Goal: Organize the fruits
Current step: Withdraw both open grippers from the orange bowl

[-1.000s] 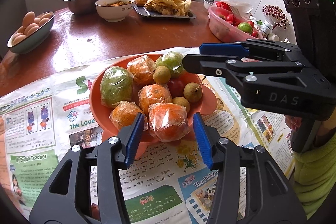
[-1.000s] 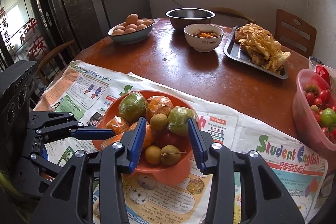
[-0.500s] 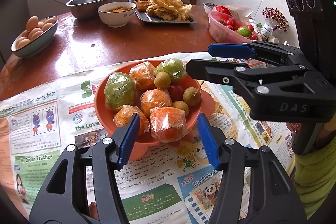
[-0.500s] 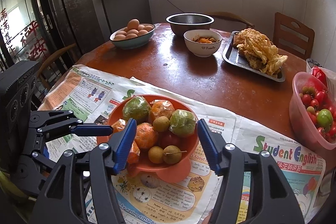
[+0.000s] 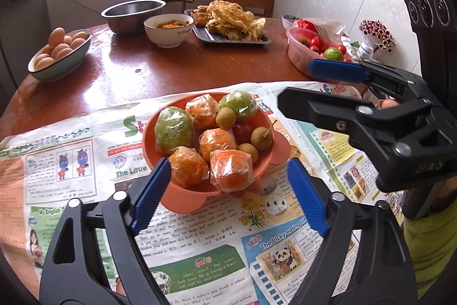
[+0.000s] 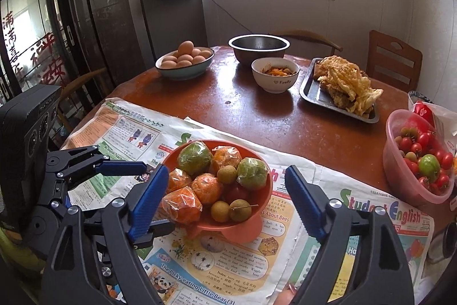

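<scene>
Left wrist view: orange bowl (image 5: 258, 166) on spread newspaper (image 5: 200, 242), heaped with plastic-wrapped oranges (image 5: 231, 169), two wrapped green citrus (image 5: 172, 130), loose longans (image 5: 261, 135) and one red fruit (image 5: 242, 132) half buried in the middle. Pink tub of cherry tomatoes (image 5: 300, 53) well apart at the table's far right; egg bowl (image 5: 57, 59) far left. Step in hand judged as the approach to a first pick. Best begun with the nearest wrapped orange at the front rim: come down over the top, pads on the fruit's flanks rather than on loose film, close gently since wrap likely slides. Leave longans for later; small, round, apt to roll if neighbours shift. Keep the bowl from tipping at its near lip. Left gripper (image 5: 228, 196): jaws opening, spread wide, empty, pads flanking the bowl's near rim without clear contact. Right wrist view: right gripper (image 6: 227, 200) likewise opening, wide, nothing pinched, bowl (image 6: 251, 229) framed between its pads but apart from them. Both hang just short of the fruit, left gripper's body (image 6: 71, 170) close beside the right one.
</scene>
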`<state>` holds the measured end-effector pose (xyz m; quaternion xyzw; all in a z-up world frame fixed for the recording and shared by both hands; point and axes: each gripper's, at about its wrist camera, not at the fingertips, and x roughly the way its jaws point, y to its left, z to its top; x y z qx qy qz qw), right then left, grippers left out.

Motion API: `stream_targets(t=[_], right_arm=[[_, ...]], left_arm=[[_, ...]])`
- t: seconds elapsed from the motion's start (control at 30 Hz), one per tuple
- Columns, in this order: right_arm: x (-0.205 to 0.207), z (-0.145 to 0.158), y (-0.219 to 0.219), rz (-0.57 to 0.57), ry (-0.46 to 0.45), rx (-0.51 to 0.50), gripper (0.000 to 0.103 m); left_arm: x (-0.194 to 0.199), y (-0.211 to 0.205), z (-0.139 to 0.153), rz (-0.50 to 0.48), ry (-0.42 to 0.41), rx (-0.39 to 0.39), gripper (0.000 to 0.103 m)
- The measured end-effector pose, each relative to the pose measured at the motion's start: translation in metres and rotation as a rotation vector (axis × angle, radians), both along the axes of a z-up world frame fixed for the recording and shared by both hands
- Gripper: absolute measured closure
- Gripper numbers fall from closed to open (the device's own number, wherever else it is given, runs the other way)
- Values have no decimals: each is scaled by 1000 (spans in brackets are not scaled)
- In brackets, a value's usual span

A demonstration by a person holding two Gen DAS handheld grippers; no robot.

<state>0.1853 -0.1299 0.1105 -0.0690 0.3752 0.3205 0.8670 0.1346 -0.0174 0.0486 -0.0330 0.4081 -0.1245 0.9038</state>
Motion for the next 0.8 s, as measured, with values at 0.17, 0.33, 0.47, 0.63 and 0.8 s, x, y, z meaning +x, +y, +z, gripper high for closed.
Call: stream_targets(t=[0.17, 0.33, 0.47, 0.63, 0.8], right_arm=[[-9, 8, -6, -19, -23, 10, 12], [-19, 15, -17, -46, -38, 42, 7], [-29, 19, -25, -66, -55, 53, 5], [-42, 22, -35, -85, -73, 54, 5], [-55, 18, -45, -106, -76, 47, 5]], left_arm=[[-7, 5, 7, 34, -21, 7, 13], [-16, 9, 13, 73, -43, 14, 10], [-24, 14, 16, 110, -56, 20, 10], [-36, 17, 21, 151, -76, 27, 10], [-48, 17, 23, 179, -95, 29, 10]])
